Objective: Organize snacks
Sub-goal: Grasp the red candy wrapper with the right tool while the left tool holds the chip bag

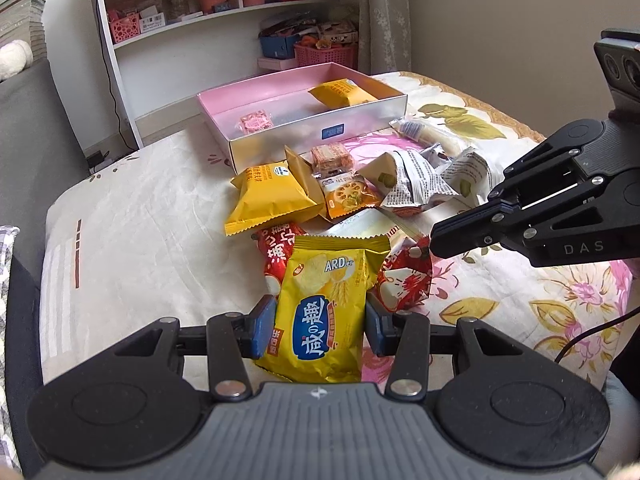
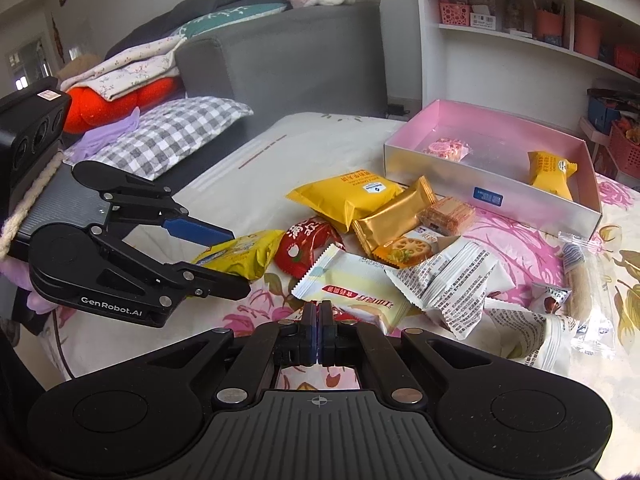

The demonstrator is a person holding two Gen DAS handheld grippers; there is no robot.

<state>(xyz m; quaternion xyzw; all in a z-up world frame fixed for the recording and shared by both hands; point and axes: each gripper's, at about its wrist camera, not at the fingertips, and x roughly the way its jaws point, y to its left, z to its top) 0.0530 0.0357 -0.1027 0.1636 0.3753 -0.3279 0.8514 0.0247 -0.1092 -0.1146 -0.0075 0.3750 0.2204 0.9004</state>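
The left gripper (image 1: 320, 330) clamps a yellow cracker packet (image 1: 326, 312) between its blue pads, low over the floral bedspread (image 1: 540, 312). The right gripper (image 2: 319, 316) is pressed closed, holding nothing. Beyond lies a pile of snack packets (image 2: 380, 240), then a pink-lined box (image 1: 280, 100) containing two snacks.

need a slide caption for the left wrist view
Left claw grips a yellow chip packet above the snack pile, pink-lined box beyond.
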